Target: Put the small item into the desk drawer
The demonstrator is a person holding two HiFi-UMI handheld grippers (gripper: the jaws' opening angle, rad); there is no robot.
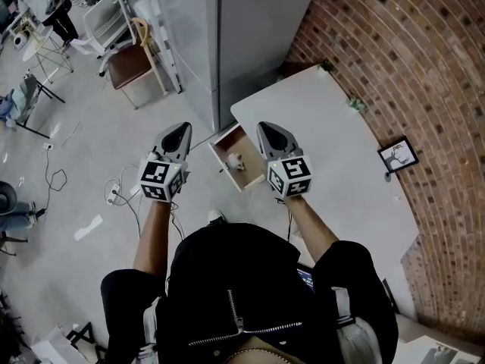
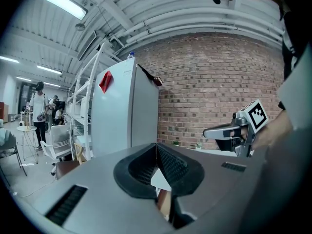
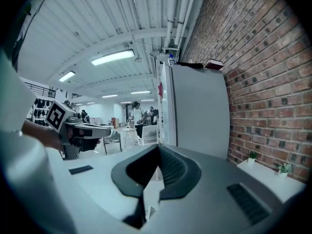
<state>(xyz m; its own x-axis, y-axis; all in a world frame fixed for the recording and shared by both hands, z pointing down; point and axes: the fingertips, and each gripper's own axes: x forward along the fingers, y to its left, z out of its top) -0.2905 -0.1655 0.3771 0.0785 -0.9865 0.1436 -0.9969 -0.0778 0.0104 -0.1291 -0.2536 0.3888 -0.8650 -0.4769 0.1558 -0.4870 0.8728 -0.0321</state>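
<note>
Left gripper (image 2: 156, 147), grey shell with black ribbed pads (image 2: 171, 165): clenched, pads meeting in one thin line, nothing between. Hovers just left of the open wooden desk drawer (image 1: 221, 146), over the grey floor (image 1: 76, 165). Right gripper (image 3: 157, 147), same build: likewise clenched and empty. Hangs just right of the drawer, hiding part of that side. Black-and-white square markers on both cubes (image 1: 161, 179): patterns only, not letters.

Inside the drawer, near its middle: small pale item (image 1: 233, 160), touching neither gripper; too small and blurred to name by shape. Below the left jaws in the left gripper view, only a brown sliver and a white patch, too little to identify.

Drawer pulled out from the edge of the white desk top (image 1: 326, 120). Right of the drawer, on the desk beside the red brick wall (image 1: 424, 67): small black-framed picture (image 1: 398, 155), print too small to read. Beyond the drawer: tall white cabinet (image 1: 227, 36), top cut off in the head view; red tag (image 2: 106, 81) near its upper edge, any lettering unreadable. Left of the drawer, well apart: brown-seated chair (image 1: 129, 63); nearer, white cables (image 1: 121, 192) on the floor. Nearest the camera, black zipped jacket (image 1: 242, 294), hiding most of the person's legs.
</note>
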